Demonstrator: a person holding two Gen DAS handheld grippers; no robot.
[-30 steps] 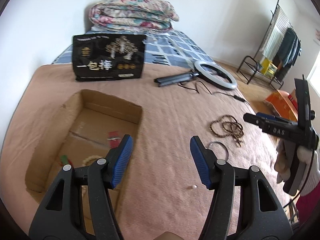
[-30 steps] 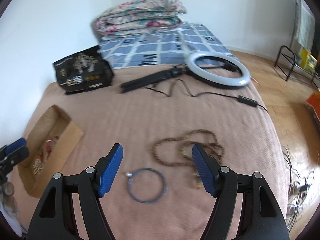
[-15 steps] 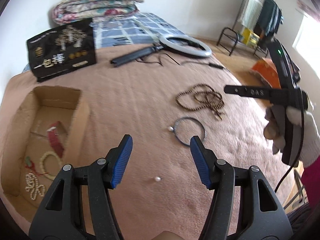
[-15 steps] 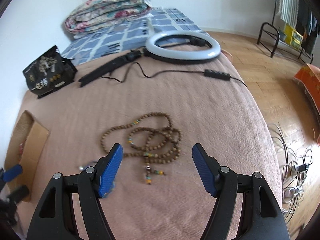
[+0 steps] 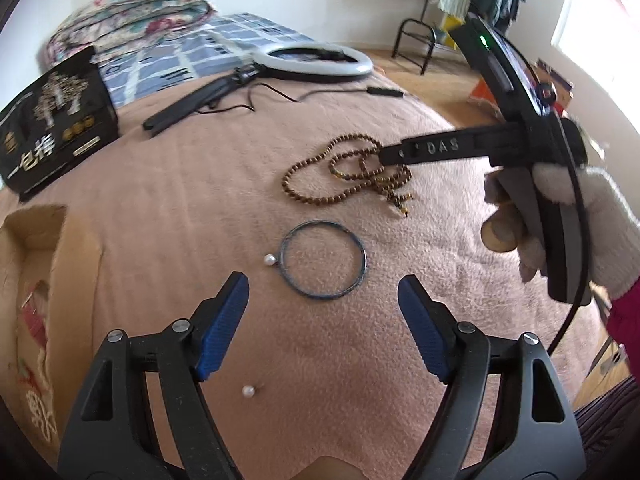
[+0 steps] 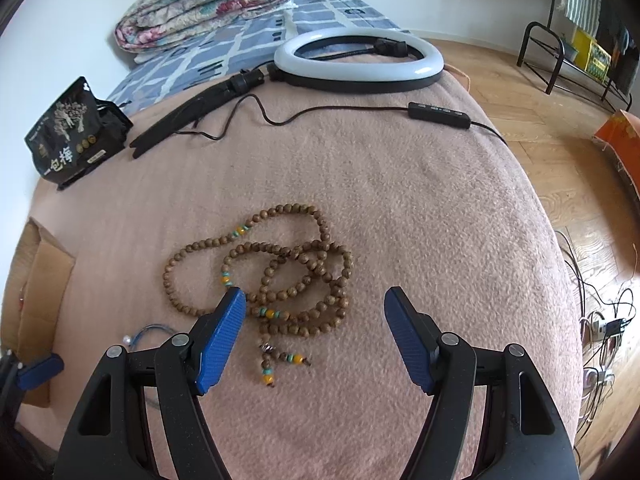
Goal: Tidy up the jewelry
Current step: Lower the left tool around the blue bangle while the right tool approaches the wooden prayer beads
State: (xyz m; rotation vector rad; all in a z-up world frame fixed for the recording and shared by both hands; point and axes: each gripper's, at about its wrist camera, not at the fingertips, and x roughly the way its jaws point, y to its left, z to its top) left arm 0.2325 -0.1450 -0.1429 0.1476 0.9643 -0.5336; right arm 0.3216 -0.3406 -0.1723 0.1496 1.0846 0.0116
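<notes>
Right hand-held gripper [image 6: 314, 322] hovering spread over the wooden bead necklace [image 6: 276, 272]

Necklace is lying on the bed at twelve o'clock of the bangle [image 5: 323, 265]; left hand-held gripper [image 5: 323, 320] is waiting spread. Pinching the bunched strands should lift it whole.

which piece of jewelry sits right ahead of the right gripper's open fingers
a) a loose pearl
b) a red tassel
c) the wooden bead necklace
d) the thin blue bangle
c: in the right wrist view the wooden bead necklace lies coiled on the blanket just ahead of the open right gripper.
</notes>
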